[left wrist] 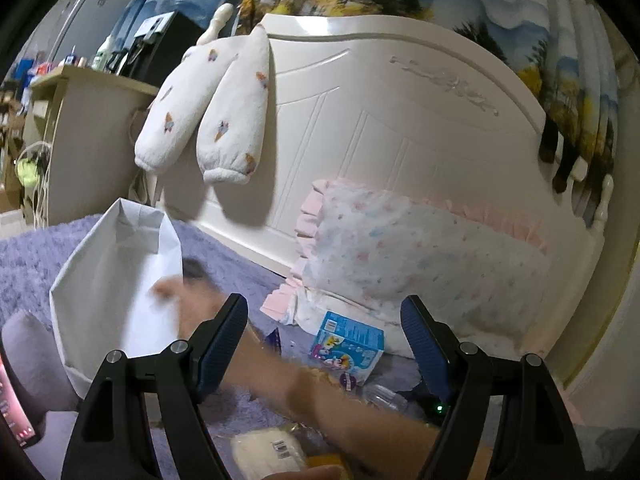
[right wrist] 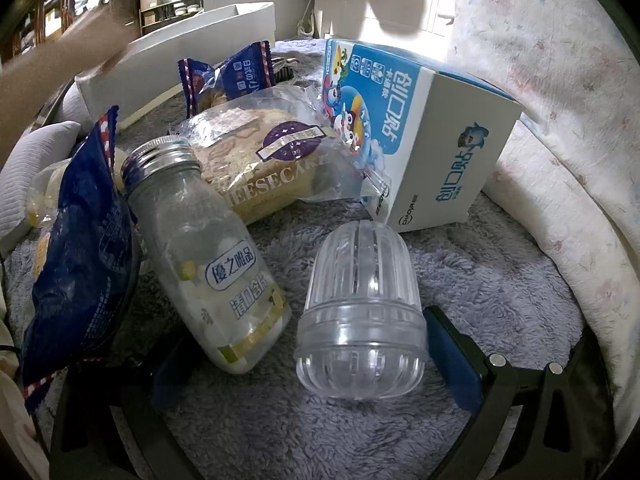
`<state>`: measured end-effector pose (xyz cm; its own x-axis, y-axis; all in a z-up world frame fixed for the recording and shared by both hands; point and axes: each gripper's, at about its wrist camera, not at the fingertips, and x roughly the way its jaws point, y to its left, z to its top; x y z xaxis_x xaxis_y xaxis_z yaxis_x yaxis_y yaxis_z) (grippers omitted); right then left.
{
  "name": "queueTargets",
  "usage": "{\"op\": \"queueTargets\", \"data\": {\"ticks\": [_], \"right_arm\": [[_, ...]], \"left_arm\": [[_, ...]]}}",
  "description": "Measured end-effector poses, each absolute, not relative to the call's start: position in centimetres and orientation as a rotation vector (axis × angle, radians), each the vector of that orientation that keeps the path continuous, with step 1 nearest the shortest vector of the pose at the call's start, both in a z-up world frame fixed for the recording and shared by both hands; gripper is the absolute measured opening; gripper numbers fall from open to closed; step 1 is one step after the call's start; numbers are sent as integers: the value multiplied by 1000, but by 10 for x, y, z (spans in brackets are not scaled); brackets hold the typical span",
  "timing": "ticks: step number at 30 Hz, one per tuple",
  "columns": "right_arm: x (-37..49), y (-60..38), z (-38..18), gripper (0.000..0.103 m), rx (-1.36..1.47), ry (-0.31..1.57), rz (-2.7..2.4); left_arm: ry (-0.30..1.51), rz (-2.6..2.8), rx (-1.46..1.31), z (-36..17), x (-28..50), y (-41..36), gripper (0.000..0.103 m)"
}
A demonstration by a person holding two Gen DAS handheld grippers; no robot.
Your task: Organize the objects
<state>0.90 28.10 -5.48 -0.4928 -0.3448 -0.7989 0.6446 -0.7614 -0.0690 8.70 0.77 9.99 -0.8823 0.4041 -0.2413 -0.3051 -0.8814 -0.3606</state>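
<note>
Leftmost in the left wrist view, a white bin, open-topped on the fuzzy lilac bed cover. Just right of it, a bare arm, motion-blurred, crossing in front of the camera with the hand at the bin's near wall. Over that arm, the left gripper with fingers spread wide apart, clamped on nothing. Lower down, partly under the arm, a pale bread pack. Further right, a blue-and-white box against the floral pillow, with the white headboard behind and a fleecy white garment draped over its top edge.

Likewise from the left in the right wrist view: a dark blue snack packet, propped on end, touching a glass bottle with a metal screw cap, tilted back and part-filled with pale tablets. Behind the bottle, a clear cheesecake bag, a second blue packet and, at the far back, the white bin. Right of the bottle, a clear ribbed plastic dome on its side on the cover. Right gripper wide open too — bottle base and dome both between its fingers, dome just beside the right pad, left finger largely hidden. Beyond the dome, the box on the cover, near the pillow.
</note>
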Motion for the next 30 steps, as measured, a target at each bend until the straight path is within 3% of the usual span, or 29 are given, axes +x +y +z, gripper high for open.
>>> {"op": "queueTargets", "data": {"ticks": [18, 30], "right_arm": [[9, 282, -55, 103, 1091, 488, -2250], [23, 284, -64, 103, 1090, 486, -2251]], "left_arm": [[-505, 2721, -429, 103, 86, -6, 78], [-452, 2724, -519, 94, 74, 1, 78]]}}
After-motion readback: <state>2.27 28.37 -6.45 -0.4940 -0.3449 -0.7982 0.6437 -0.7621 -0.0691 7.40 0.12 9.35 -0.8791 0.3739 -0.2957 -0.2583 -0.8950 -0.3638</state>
